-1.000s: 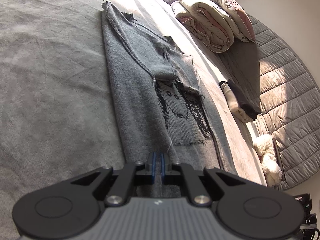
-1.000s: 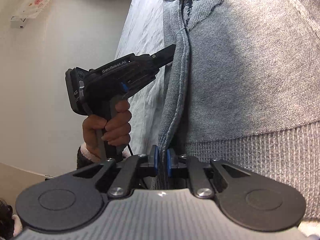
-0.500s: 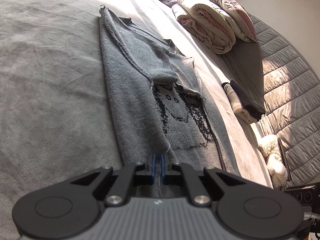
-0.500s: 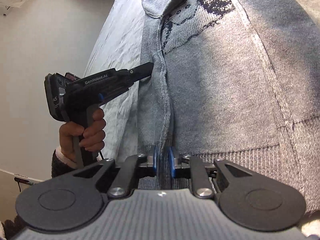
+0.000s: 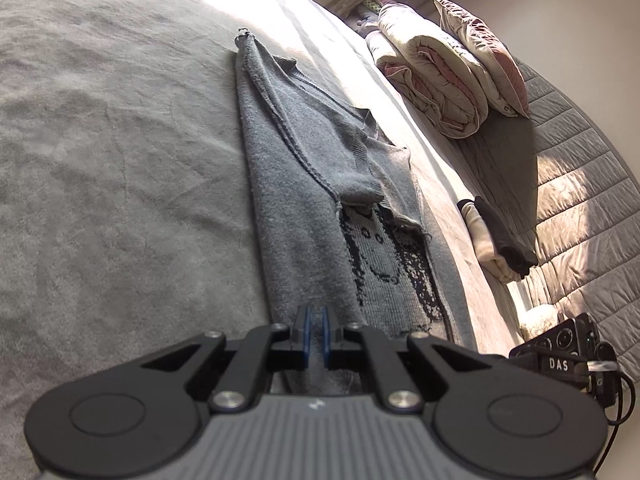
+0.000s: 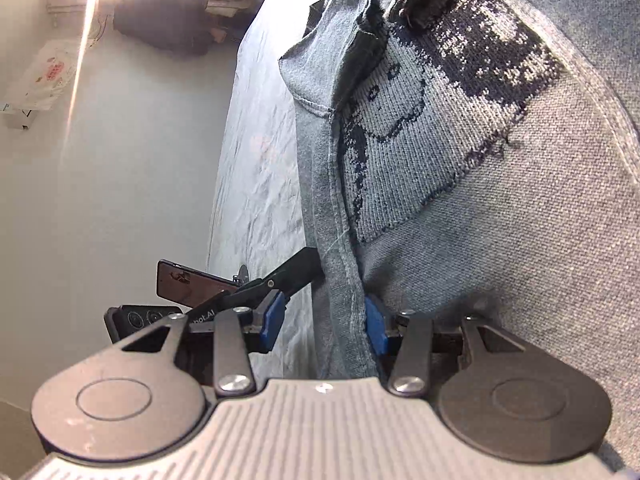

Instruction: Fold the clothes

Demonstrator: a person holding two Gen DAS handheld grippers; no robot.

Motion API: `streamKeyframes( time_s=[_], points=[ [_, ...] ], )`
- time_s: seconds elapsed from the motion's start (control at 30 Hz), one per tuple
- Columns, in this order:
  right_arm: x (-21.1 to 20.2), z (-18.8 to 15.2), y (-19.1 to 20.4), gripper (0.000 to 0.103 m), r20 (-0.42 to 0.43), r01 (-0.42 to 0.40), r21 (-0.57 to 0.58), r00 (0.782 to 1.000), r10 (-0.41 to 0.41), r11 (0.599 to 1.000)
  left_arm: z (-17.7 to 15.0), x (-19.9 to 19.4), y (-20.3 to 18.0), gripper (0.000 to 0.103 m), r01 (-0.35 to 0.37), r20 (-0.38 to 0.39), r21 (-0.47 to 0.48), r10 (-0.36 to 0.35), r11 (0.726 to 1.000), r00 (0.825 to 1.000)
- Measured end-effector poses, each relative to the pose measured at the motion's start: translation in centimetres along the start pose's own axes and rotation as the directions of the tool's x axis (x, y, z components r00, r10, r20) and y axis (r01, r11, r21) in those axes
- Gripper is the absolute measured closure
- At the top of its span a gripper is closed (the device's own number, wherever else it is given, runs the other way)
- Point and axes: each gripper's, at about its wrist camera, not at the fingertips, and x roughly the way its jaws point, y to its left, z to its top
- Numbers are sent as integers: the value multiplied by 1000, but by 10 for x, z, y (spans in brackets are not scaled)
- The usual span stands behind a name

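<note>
While pinching sweater (image 5: pixel 304 208), left hand-held gripper (image 5: pixel 316 330) low.

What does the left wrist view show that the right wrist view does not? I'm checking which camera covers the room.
Only the left wrist view shows the rolled duvet, a pillow, folded clothes and the quilted headboard. Only the right wrist view shows the white wall, a dark bag and the right gripper, jaws apart. Both show the grey sweater with its dark knitted face, and the left gripper, shut on the sweater's edge.
</note>
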Motion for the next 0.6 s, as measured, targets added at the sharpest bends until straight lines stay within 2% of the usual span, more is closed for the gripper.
streamKeyframes(
  time_s=[0.07,0.17,0.23,0.3,0.4,0.5,0.53,0.6],
  points=[
    [6,6,-1,55,23,-25,31,999,24,999,0,1,-1,99,1,-2,2,-1,1000,1000],
    [10,13,-6,64,68,-51,74,997,46,996,0,3,-3,99,0,-5,9,0,1000,1000],
    [10,14,-7,84,91,-48,76,995,41,996,0,3,-3,99,1,-3,10,-1,1000,1000],
    [6,12,-3,95,124,-16,51,992,9,999,-1,2,-4,99,3,2,11,-3,1000,1000],
    [-3,7,10,95,186,113,-59,977,-101,992,-1,2,-5,99,15,5,15,-15,1000,1000],
    [-1,6,11,94,177,191,-103,969,-171,976,-3,3,-7,99,15,-1,26,-15,1000,1000],
    [-1,6,12,89,176,204,-112,967,-182,973,-3,3,-8,99,16,-1,29,-16,999,1000],
    [-3,9,14,87,181,184,-109,970,-163,977,-3,2,-10,99,27,2,37,-27,999,1000]
  ],
)
